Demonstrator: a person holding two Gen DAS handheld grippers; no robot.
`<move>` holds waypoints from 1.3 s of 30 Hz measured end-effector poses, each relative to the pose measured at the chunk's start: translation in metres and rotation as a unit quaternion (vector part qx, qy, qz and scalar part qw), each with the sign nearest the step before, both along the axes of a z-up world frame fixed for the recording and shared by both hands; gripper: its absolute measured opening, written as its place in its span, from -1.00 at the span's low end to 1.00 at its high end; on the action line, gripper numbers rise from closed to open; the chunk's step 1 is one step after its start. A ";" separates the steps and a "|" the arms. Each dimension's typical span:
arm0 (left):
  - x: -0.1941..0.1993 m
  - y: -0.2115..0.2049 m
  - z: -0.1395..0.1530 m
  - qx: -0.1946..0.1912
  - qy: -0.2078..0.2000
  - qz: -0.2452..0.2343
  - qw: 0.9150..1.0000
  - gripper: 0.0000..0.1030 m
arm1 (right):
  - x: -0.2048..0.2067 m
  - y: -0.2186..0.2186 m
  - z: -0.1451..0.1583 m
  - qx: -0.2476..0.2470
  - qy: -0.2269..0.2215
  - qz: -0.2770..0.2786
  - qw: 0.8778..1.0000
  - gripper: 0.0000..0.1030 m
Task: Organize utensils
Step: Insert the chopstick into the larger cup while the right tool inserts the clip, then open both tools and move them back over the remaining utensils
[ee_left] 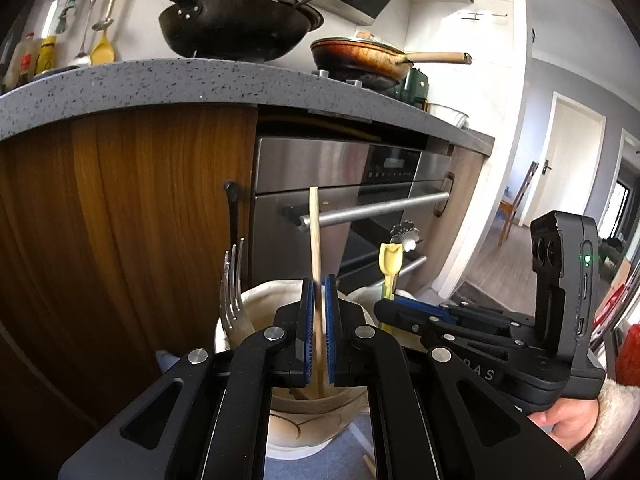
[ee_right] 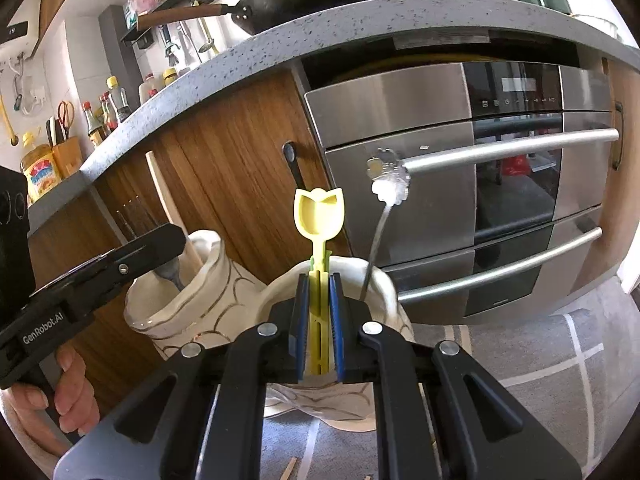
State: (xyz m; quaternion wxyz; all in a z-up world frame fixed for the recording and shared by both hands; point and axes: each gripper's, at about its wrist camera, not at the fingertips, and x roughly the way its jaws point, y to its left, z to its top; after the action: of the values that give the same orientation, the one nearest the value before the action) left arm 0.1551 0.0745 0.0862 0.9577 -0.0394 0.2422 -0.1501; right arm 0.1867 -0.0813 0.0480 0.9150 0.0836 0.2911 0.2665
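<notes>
Left wrist: left claw point(ee_left: 319, 280) clamps wooden stick point(ee_left: 314, 232); right claw point(ee_right: 319, 280), tilted downward, clamps yellow spoon point(ee_right: 319, 216).

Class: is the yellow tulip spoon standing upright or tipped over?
Upright: the right gripper pinches the yellow tulip spoon, bowl up, over the ceramic holder.

Black linkage left gripper point(ee_left: 319, 280), silver rivets, blue ribbed pads, matching right gripper point(ee_right: 319, 280), fuzzy cream sleeve point(ee_left: 608, 400)

Speckled grey desk point(ee_left: 160, 80) w/ woks on top, wood cabinet doors point(ee_left: 120, 208) below, steel oven point(ee_right: 500, 160) built in, grey floor mat point(ee_right: 560, 352), daylight.
</notes>
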 end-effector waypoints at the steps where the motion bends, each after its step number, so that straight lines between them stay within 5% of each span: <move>1: 0.000 0.000 0.000 0.001 -0.001 -0.001 1.000 -0.88 | -0.001 0.001 0.000 -0.001 -0.001 0.002 1.000 -0.77; 5: 0.000 -0.004 0.002 0.005 -0.002 -0.002 1.000 -0.73 | -0.002 0.001 0.003 -0.002 -0.003 0.001 1.000 -0.48; 11: -0.015 -0.004 0.013 0.000 -0.010 -0.006 1.000 -0.64 | -0.016 -0.009 0.018 -0.003 -0.012 -0.002 1.000 -0.31; 16: -0.040 0.001 0.026 -0.002 -0.011 -0.001 1.000 -0.10 | -0.040 -0.034 0.035 -0.019 -0.027 -0.017 0.999 0.10; 25: -0.078 -0.003 0.009 0.034 0.028 0.013 0.999 0.46 | -0.080 -0.097 0.034 -0.040 -0.024 -0.066 0.997 0.83; 39: -0.087 -0.042 -0.072 0.060 0.129 0.000 0.990 0.53 | -0.088 -0.138 -0.041 -0.069 0.051 -0.111 0.990 0.89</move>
State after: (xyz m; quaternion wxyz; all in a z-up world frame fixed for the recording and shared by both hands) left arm 0.0684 0.0324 0.0138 0.9190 -0.0014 0.3726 -0.1286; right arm 0.0982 -0.2197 0.0073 0.9265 0.0653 0.3441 0.1378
